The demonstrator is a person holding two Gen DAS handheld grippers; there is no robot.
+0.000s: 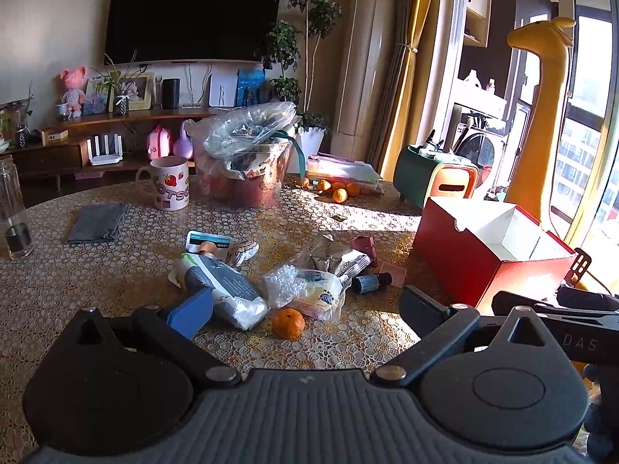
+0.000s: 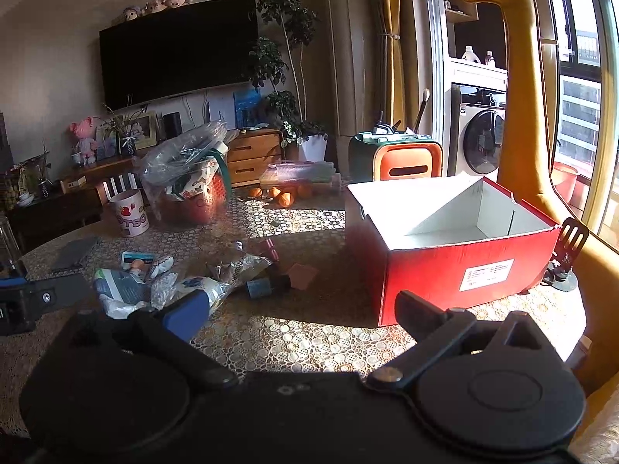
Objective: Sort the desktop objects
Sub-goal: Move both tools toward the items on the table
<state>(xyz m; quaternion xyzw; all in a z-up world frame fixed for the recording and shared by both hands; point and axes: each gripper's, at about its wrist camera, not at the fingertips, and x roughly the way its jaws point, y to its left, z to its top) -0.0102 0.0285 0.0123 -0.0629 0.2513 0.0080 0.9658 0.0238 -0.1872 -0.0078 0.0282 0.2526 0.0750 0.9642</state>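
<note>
the surface (image 1: 367, 332) wears a lace-patterned cover of small round motifs, half in hard sunlight, half in shade. a loose heap of small things lies near its middle: a soft white-and-grey pouch (image 1: 228, 290) with printed label, a crinkled clear plastic bag (image 1: 305, 290) holding a pale packet, a small dark bottle (image 1: 367, 283) on its side, a round orange tangerine (image 1: 288, 323) just in front of the bag, and a flat card (image 1: 207, 240) behind the pouch. a folded grey cloth (image 1: 96, 223) lies flat, well apart to the left, near a white mug (image 1: 166, 187) printed with strawberries. behind the mug stands a plastic-wrapped tub (image 1: 247, 162) stuffed with oddments.

to the right of the heap sits a red cardboard box (image 2: 464, 270), open-topped, white inside, with a diagonal card divider and a white label on its near wall.

the left gripper (image 1: 305, 309) tilts down toward the heap, its fingers spread wide with nothing between them; one blue pad (image 1: 191, 311) hangs just beside the pouch, though whether they touch i cannot tell. the right gripper (image 2: 301, 309) tilts down likewise, fingers spread and empty, framing bare surface between the heap and the box. each gripper's dark body shows at the edge of the other's view.
</note>
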